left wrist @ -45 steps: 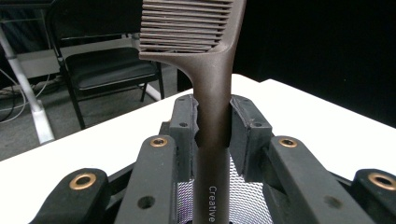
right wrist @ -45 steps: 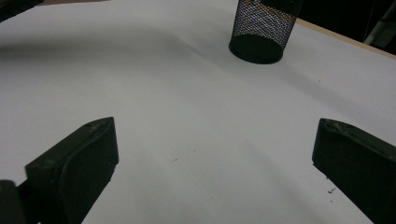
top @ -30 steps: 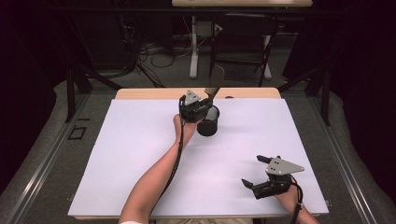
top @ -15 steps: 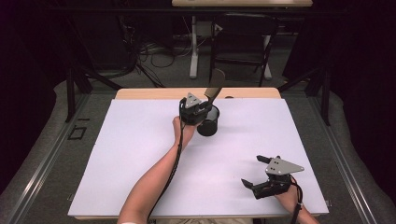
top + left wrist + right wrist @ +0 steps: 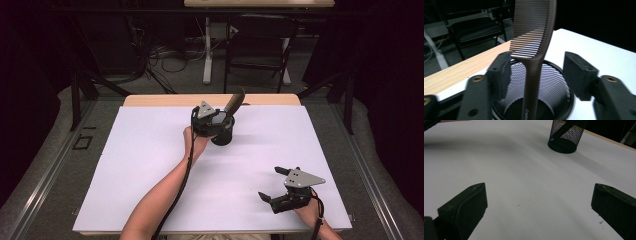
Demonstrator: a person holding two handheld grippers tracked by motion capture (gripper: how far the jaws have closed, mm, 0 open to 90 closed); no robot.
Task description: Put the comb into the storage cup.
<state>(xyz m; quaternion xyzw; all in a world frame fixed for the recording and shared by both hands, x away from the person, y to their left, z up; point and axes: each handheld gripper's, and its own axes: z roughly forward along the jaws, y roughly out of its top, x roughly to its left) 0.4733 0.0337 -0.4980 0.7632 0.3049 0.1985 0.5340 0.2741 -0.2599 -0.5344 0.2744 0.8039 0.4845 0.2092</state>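
Dark brown plastic comb point(image 5: 533, 45) with fine teeth and a long thin handle stands handle-down in a round black wire-mesh cup point(image 5: 554, 87), its toothed end rising well above the rim and leaning a little to the right in the high view. The cup point(image 5: 223, 132) stands on the far middle part of the white table top point(image 5: 150, 165), just short of the bare wooden strip point(image 5: 165, 100) along the far edge. Nothing else can be made out inside it.

The left gripper point(image 5: 541, 75) hovers at the near left side of the cup, and its jaws have just been opening: they now stand spread on either side of the comb's handle, with a clear gap between each pad and the handle. In the high view the left gripper point(image 5: 207, 120) with its grey three-cornered plate covers part of the cup's rim.

The lower end of the comb's handle is cut off at the bottom edge of the left gripper view, so where it meets the cup's floor cannot be told. Small pale lettering near that edge is too cropped to read.

The right gripper point(image 5: 282, 189) rests near the near right corner of the table, well apart from the cup, its jaws spread wide over bare white surface point(image 5: 524, 182).

Beyond the table stand a dark folding chair point(image 5: 260, 45) and a tangle of cables point(image 5: 160, 55) on the grey floor.
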